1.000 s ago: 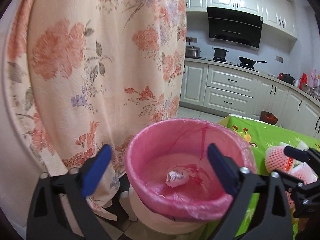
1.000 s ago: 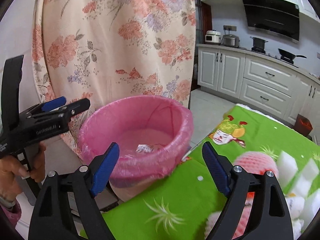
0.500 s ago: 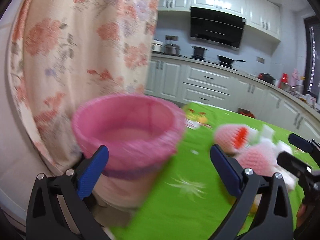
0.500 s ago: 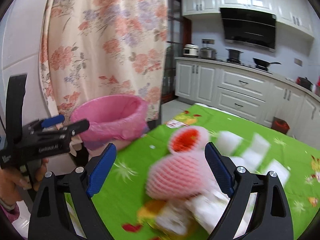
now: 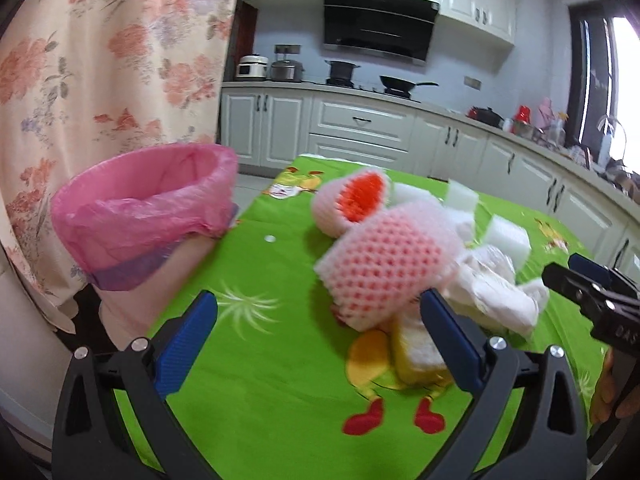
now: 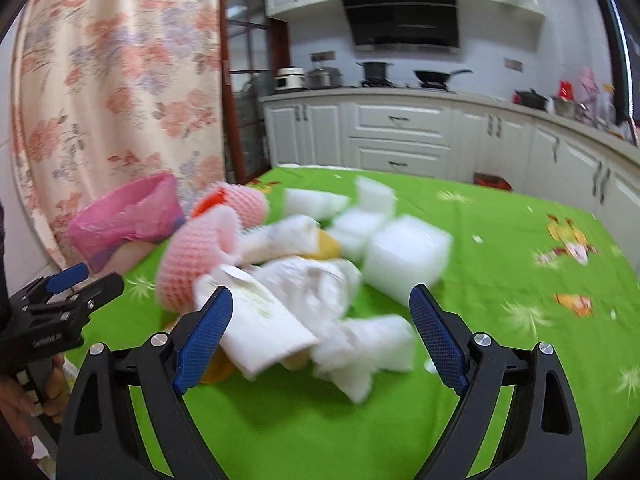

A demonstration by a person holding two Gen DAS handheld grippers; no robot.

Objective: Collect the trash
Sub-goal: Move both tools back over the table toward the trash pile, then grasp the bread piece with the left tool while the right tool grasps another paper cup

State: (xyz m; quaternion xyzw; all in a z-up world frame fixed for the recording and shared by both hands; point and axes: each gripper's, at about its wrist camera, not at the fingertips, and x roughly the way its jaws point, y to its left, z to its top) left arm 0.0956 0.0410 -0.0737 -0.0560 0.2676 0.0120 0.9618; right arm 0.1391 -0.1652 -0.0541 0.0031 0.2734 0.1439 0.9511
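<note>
At the left of the frame the pink-lined bin (image 5: 148,208) stands beside the green table (image 5: 280,380). The left gripper (image 5: 320,344) (fingers apart, empty) faces a pink foam net (image 5: 384,264). The right gripper (image 6: 320,340), also spread, hovers over crumpled paper (image 6: 296,300); closing carelessly may scatter the 2 nets and nearby foam blocks (image 6: 404,256).

A heap of trash (image 6: 304,280) is lying on the bench (image 6: 500,360), with two foam net sleeves (image 5: 384,264) sitting at its left side and foam blocks (image 6: 404,260) lying at its right and back. The lined bin (image 5: 148,216) is standing just off the bench's left edge, in front of the curtain (image 5: 100,72). Behind the bench, the kitchen cabinets (image 5: 360,128) are running along the far wall, with pots sitting on the stove (image 5: 372,82) under the range hood (image 5: 378,28).
</note>
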